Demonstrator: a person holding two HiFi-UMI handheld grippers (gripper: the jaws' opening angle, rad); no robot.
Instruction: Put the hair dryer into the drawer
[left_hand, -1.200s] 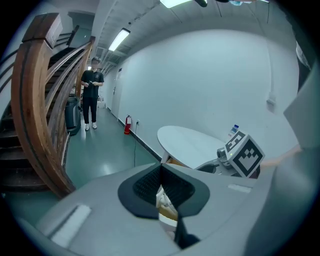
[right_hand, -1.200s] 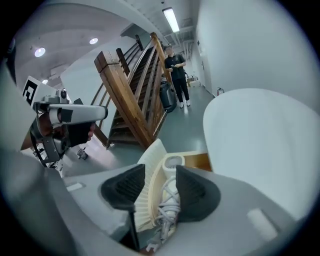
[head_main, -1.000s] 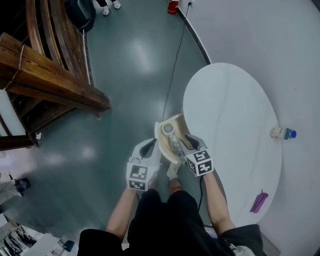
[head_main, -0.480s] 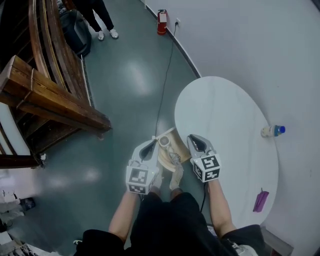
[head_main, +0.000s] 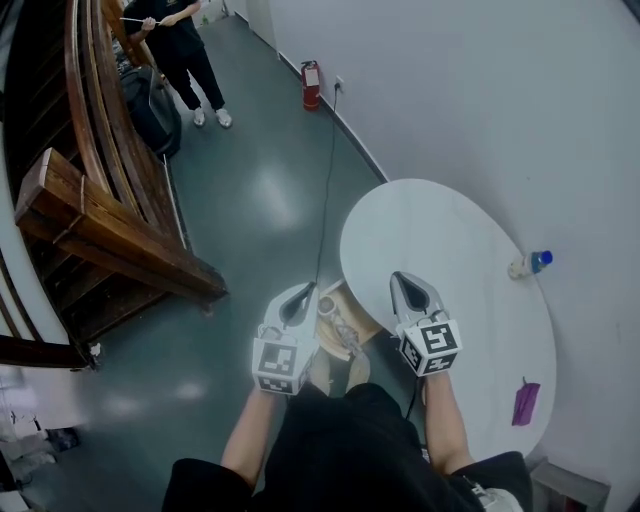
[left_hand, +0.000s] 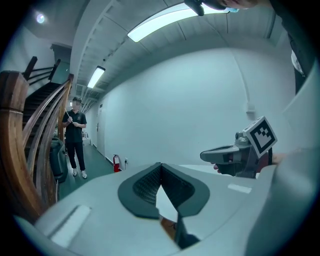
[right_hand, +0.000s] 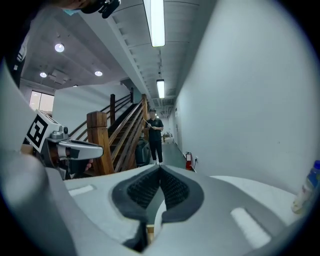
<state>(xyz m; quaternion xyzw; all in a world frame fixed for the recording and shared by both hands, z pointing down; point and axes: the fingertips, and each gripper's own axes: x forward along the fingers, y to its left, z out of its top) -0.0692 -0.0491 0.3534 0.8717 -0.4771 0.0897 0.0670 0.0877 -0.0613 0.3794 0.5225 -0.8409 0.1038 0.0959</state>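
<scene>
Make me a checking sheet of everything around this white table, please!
surface: white oval table.
job's things: wooden drawer beside the table edge; pale thing inside, probably the hair dryer.
clutter: bottle and purple object on the table.
grippers: left gripper and right gripper both shut, empty, over the drawer.
cables: black cable across the floor to the wall.
surroundings: wooden staircase, fire extinguisher, a person standing.

Round white counter (head_main: 450, 250) against wall (head_main: 500, 100). Blue-capped bottle (head_main: 527, 264) at its edge; purple item (head_main: 524, 402) well apart. Cable (head_main: 326, 190) along floor (head_main: 250, 200). Fire extinguisher (head_main: 311, 86) by wall. Wooden stairs (head_main: 110, 235); dark bag (head_main: 150, 110), standing person (head_main: 180, 40) beside them.
</scene>
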